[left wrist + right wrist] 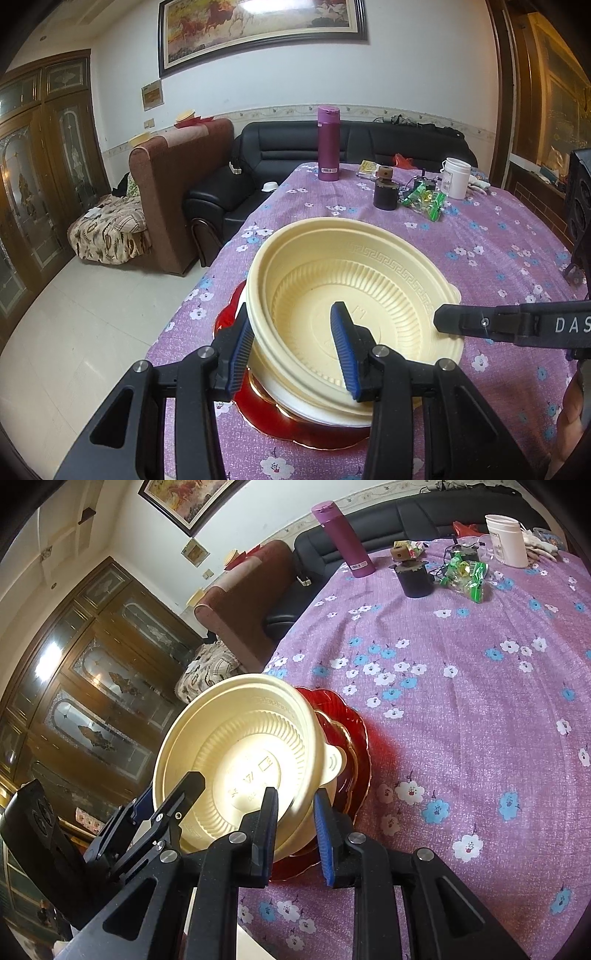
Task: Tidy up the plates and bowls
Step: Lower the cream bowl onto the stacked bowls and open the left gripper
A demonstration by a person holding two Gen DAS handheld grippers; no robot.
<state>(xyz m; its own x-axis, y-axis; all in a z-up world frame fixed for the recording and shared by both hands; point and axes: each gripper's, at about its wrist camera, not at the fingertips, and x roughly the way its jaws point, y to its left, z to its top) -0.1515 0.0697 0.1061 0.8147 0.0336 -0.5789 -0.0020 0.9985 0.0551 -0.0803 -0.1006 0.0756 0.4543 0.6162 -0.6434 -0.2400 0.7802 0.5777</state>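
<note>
Purple floral tablecloth point(480, 236). Your left gripper point(295, 347) and right gripper point(295, 823) both straddle the cream bowl point(354, 295) rim, jaws part-open, over the red plate point(354, 738).

My table point(491, 266) is covered by a purple floral tablecloth point(480, 709). A red plate point(354, 734) lies on it near the left edge. Along the far end stand a magenta flask point(328, 143), a dark jar point(385, 192), green wrapped sweets point(424, 199) and a white container point(457, 178).

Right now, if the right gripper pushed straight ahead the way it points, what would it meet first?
The right gripper already straddles the cream bowl at its rim; going on, the wall would probably seat deeper between the fingers.
</note>
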